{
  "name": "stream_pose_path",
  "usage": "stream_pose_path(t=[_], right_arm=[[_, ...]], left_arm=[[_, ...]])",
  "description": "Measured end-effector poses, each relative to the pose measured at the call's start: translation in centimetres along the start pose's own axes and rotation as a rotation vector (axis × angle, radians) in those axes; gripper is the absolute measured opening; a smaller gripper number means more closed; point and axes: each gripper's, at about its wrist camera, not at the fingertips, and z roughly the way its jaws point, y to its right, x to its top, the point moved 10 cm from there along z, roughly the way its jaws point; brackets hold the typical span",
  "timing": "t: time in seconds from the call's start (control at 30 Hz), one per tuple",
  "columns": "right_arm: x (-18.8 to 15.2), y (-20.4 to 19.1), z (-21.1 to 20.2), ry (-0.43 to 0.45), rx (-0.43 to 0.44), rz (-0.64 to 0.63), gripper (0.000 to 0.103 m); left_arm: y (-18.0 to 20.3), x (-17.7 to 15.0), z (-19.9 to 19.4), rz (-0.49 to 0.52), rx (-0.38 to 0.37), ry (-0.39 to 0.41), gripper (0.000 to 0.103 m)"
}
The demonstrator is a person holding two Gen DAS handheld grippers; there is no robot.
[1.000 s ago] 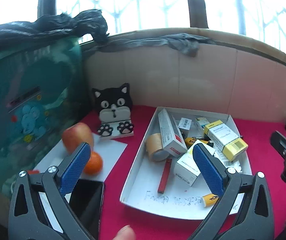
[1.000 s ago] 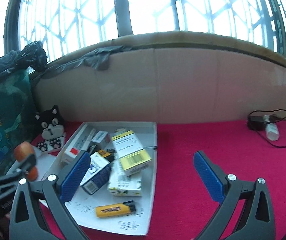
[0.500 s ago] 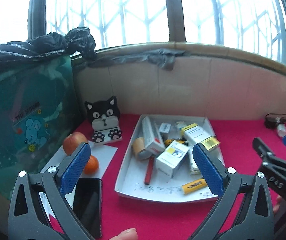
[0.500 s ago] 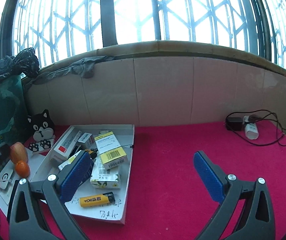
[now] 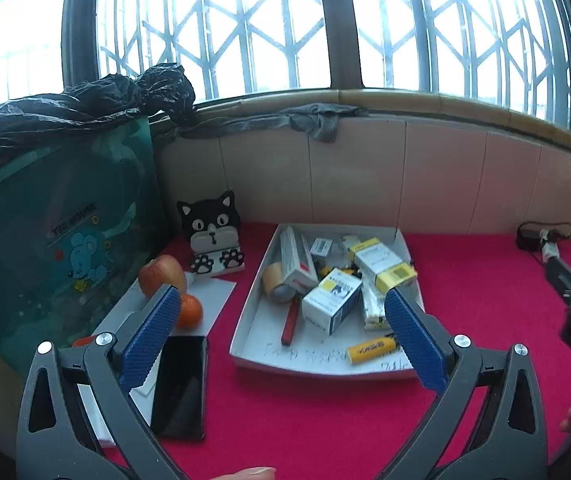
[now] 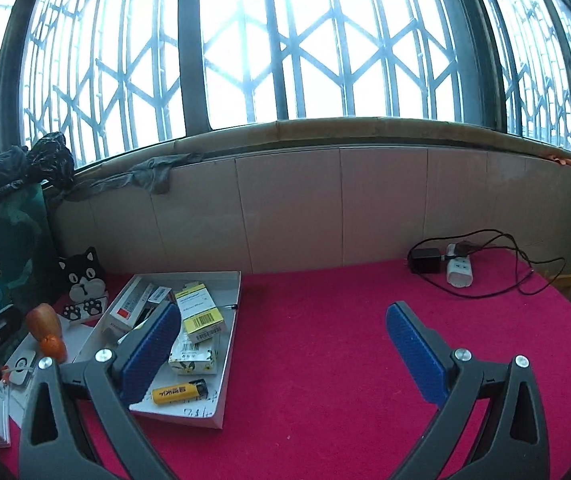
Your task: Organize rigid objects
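Two grippers hang over the red bench (image 6: 345, 360), the left gripper (image 5: 281, 332) and the right gripper (image 6: 281, 350), each with its blue fingers (image 5: 151, 334) spread wide and holding nothing. One white tray (image 5: 317, 362) sits on the cloth and carries the clutter: several small boxes, among them a yellow-ended box (image 5: 385, 264) leaning on a blue-and-white box (image 5: 331, 300), one roll of tape (image 5: 275, 284), one red pen (image 5: 291, 320) and one yellow lighter (image 5: 371, 349) near the front rim. Left of the tray lie one black phone (image 5: 181, 384), an apple (image 5: 161, 276) and an orange (image 5: 189, 310) on a sheet of paper, with a cat figure (image 5: 213, 236) behind. A charger and power strip (image 6: 459, 268) rest well apart at the far right.
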Motion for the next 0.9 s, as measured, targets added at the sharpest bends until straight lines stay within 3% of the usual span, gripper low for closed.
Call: stream_pose_path(t=[0.17, 0.33, 0.53, 0.9], right_arm=[[-1.0, 0.7, -2.3, -0.001, 0.018, -0.009, 0.103], [-1.8, 2.1, -4.0, 0.025, -0.03, 0.005, 0.103], [-2.2, 4.2, -4.7, 0.008, -0.05, 0.084, 0.103], [-2.3, 4.8, -5.9, 0.031, -0.058, 0.092, 0.103]], left_arm=[[-0.1, -1.4, -1.0, -0.029, -0.004, -0.035, 0.103], [0.3, -2.0, -2.5, -0.031, 0.007, -0.016, 0.103], [1.5, -2.9, -3.3, -0.004, -0.016, -0.036, 0.103], [1.8, -2.8, -4.2, -0.007, -0.022, -0.025, 0.103]])
